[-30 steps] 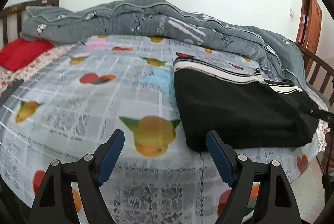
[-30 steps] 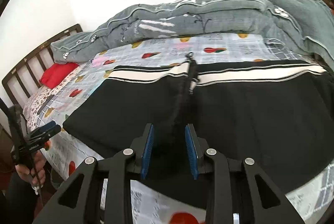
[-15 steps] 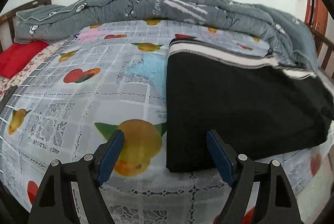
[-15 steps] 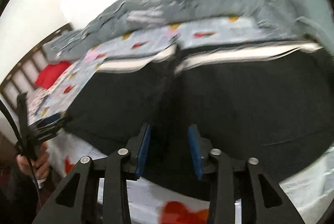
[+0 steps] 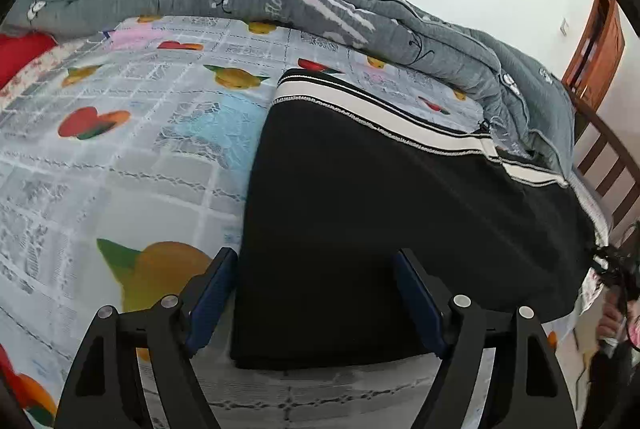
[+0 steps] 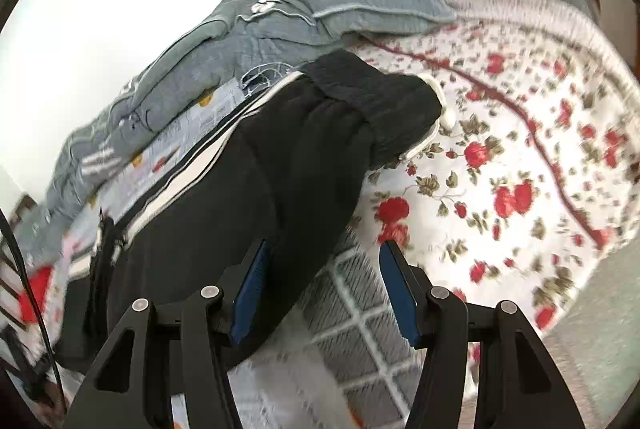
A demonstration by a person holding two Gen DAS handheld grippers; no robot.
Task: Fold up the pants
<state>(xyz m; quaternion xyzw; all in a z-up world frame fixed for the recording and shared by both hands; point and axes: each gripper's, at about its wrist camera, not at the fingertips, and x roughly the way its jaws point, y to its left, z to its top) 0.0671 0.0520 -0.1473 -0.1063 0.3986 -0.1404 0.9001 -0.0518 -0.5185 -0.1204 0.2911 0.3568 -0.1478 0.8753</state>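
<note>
Black pants (image 5: pixel 380 209) with white side stripes lie folded lengthwise across the bed. My left gripper (image 5: pixel 316 303) is open, its fingers straddling the near left corner of the pants just above the sheet. In the right wrist view the pants (image 6: pixel 248 185) run away to the left, with the ribbed waistband (image 6: pixel 384 101) at the far end. My right gripper (image 6: pixel 324 289) is open and empty, over the near edge of the pants close to the waistband end.
A grey quilt (image 5: pixel 280 1) is bunched along the far side of the bed. A fruit-print sheet (image 5: pixel 120 149) covers the left; a red-flower sheet (image 6: pixel 512 149) lies to the right. Wooden bed rails (image 5: pixel 608 157) stand at the right end.
My left gripper moved right and closer, now straddling the pants' corner. My right gripper let go of the pants, opened, and swung right toward the waistband end.
</note>
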